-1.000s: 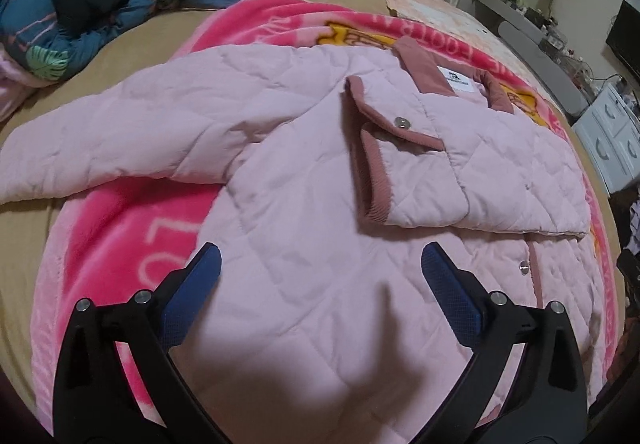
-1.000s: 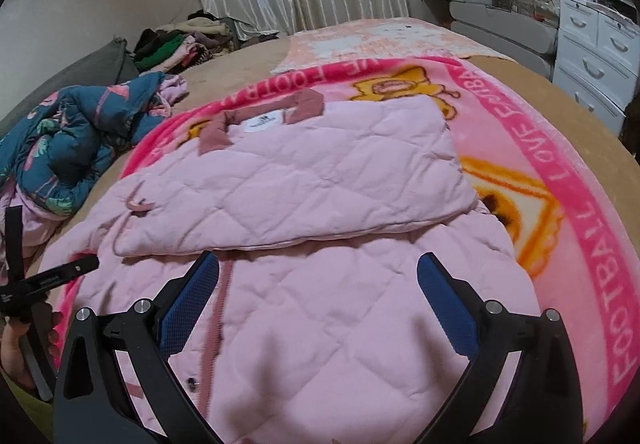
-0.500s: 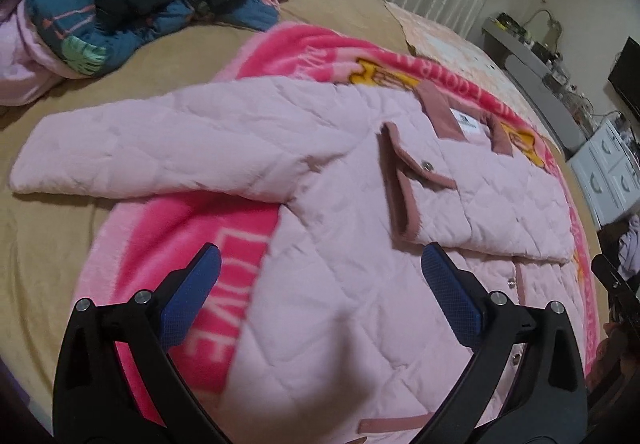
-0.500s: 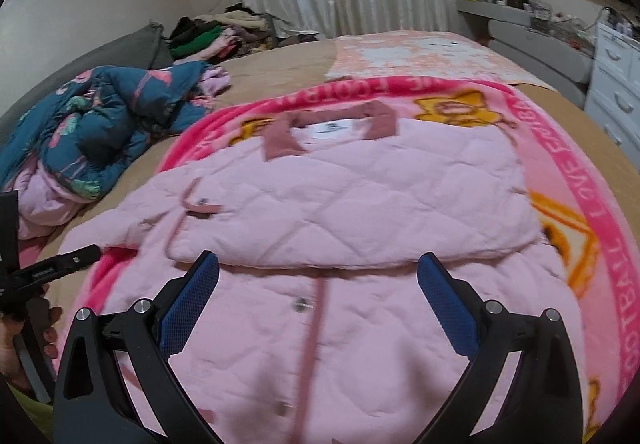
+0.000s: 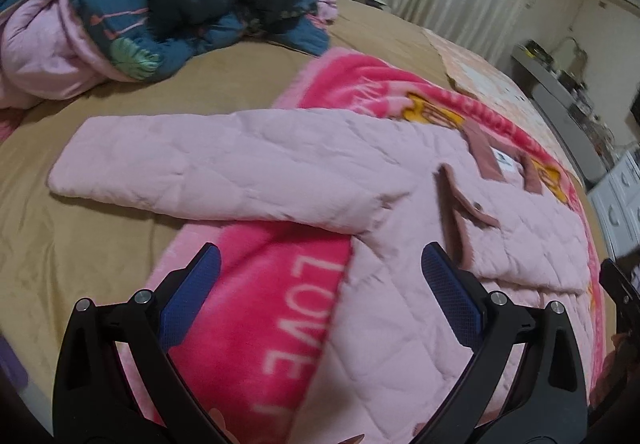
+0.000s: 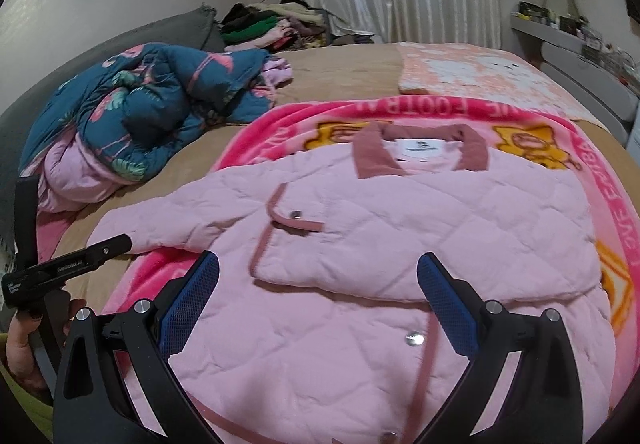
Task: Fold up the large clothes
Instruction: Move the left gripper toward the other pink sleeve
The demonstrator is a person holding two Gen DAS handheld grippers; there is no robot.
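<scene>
Folding the second sleeve looks like the step in hand. The pink jacket [image 6: 400,244] lies flat on a pink blanket [image 5: 280,304] on the bed [image 5: 100,244], in the middle of both views. One sleeve is already laid across the chest; the other sleeve [image 5: 208,171] lies stretched out to the left of the left wrist frame, its cuff end on the bare bed.

The left gripper [image 5: 320,296] hangs above the blanket and the jacket's side with jaws released and wide apart, holding nothing. The right gripper [image 6: 320,302] hangs over the front of the jacket, jaws also released and empty.

To do it well, the left gripper should probably take the sleeve near its cuff, lift only a little, and carry it over the chest, so that the padded cloth does not bunch.

The collar [image 6: 420,151] points to the top of the right wrist frame, the hem to the bottom; the long axis runs between them. A blue quilt [image 6: 152,103] lies at upper left.
</scene>
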